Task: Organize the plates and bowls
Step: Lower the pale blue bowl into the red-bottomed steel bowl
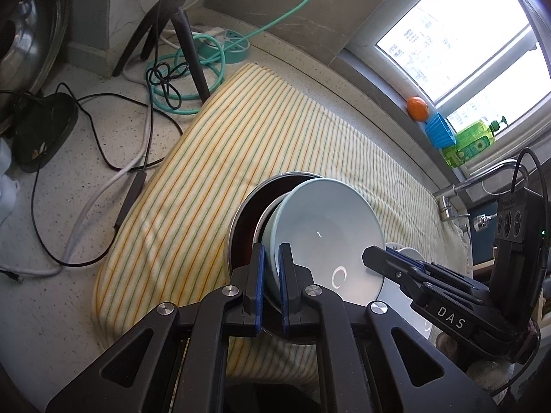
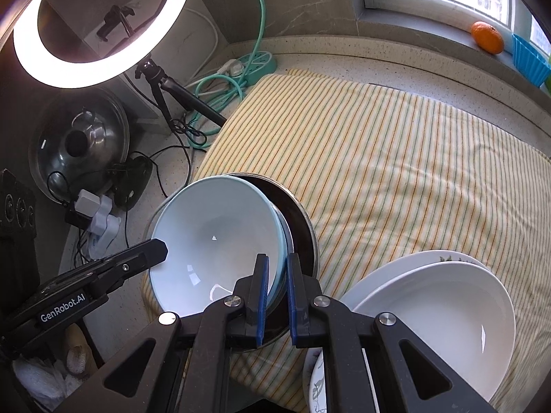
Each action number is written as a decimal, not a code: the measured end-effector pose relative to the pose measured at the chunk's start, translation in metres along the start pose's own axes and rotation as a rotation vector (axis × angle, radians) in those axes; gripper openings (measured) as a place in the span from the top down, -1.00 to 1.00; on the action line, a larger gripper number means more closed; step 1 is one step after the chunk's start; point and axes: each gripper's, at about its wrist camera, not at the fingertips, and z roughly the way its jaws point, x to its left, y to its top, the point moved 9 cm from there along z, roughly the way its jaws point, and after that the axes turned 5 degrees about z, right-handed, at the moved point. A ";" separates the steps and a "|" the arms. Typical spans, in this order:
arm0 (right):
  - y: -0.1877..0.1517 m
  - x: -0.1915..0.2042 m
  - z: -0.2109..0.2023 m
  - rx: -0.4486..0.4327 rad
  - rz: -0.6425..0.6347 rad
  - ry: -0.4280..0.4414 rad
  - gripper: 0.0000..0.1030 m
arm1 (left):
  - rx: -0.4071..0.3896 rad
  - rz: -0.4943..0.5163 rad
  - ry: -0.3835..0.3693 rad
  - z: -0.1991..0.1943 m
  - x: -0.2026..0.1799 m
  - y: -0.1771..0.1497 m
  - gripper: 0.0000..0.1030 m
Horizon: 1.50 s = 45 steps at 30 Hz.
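Blue-padded fingers of the left tongs [image 1: 272,285] are clamped on the rim of the pale blue bowl [image 1: 330,230], one pad inside the rim and one outside. On the opposite side, the right tongs [image 2: 275,296] are clamped on the same rim in the same manner; the left wrist view shows them reaching in from the right side of the bowl. The pale blue bowl sits tilted inside a metal bowl [image 1: 248,220] with a dark interior, its rim leaning against the metal rim. Whether the outer pads also touch the metal bowl cannot be told.

Both bowls rest on a yellow striped cloth [image 1: 241,144] spread over the speckled bench [image 1: 69,213]. In the right wrist view, a stack of white plates [image 2: 440,313] lies on the cloth just beside the metal bowl, to its right; a leaf pattern shows on the lower plates.

Beyond the cloth stand a ring light [image 2: 100,24] on a black tripod [image 1: 179,34], a teal power strip [image 2: 255,63] with a coiled teal cable, and black cables. A steel pot lid [image 2: 79,148] leans at the left. An orange [image 2: 487,37], a blue pleated cup [image 1: 439,130] and a green bottle [image 1: 471,141] sit on the window sill.
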 end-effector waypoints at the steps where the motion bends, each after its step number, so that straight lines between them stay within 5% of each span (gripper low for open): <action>1: 0.000 0.000 0.001 0.002 -0.001 -0.001 0.82 | 0.000 0.000 0.001 0.000 0.000 0.000 0.88; 19: -0.003 -0.001 0.000 0.016 0.023 0.025 0.77 | 0.024 0.010 0.008 0.004 0.001 -0.002 0.88; 45: 0.003 -0.036 -0.044 -0.111 0.115 0.050 0.73 | -0.070 -0.016 0.055 -0.028 0.033 0.000 0.86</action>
